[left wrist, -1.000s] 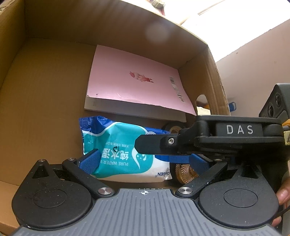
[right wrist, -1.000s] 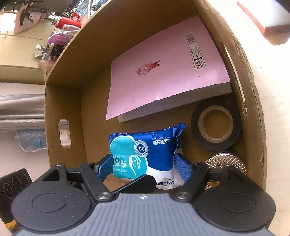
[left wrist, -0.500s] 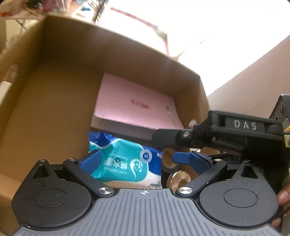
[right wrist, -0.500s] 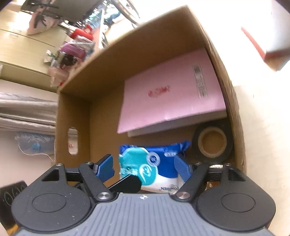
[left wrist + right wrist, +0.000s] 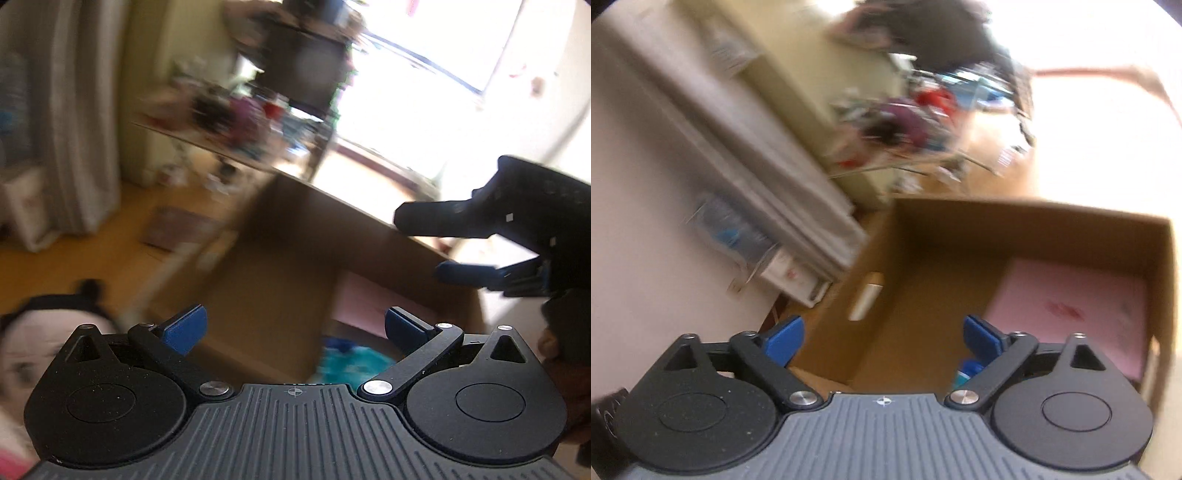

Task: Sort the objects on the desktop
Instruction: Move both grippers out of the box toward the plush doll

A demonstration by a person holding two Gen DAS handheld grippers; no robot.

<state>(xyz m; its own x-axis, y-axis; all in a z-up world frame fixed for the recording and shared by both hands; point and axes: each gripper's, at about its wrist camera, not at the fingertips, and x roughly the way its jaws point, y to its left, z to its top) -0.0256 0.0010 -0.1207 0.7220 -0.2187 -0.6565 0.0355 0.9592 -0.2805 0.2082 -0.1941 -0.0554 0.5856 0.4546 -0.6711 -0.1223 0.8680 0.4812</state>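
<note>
Both views are blurred by motion. The cardboard box (image 5: 280,258) (image 5: 923,266) lies below both grippers. A pink book (image 5: 1067,306) (image 5: 373,295) rests on its floor at the right. The blue and teal wipes pack (image 5: 351,360) lies in the box under my left gripper, and only a sliver of the wipes pack (image 5: 967,371) shows in the right wrist view. My left gripper (image 5: 293,328) stands open above the box with nothing between its fingers. My right gripper (image 5: 882,336) is opening, its jaws wide and empty; the right gripper (image 5: 465,275) also shows raised in the left wrist view.
A cluttered shelf (image 5: 236,118) (image 5: 916,122) stands beyond the box, beside a bright window (image 5: 424,74). Pale curtains (image 5: 74,129) hang at the left, over a wooden floor (image 5: 74,254). A person's hand (image 5: 557,350) holds the right gripper. A printed picture (image 5: 44,347) lies at the lower left.
Both grippers have lifted up out of the box and tilted toward the room. The right gripper's jaws, which stood around the wipes pack, have spread wider; the pack stays in the box.
</note>
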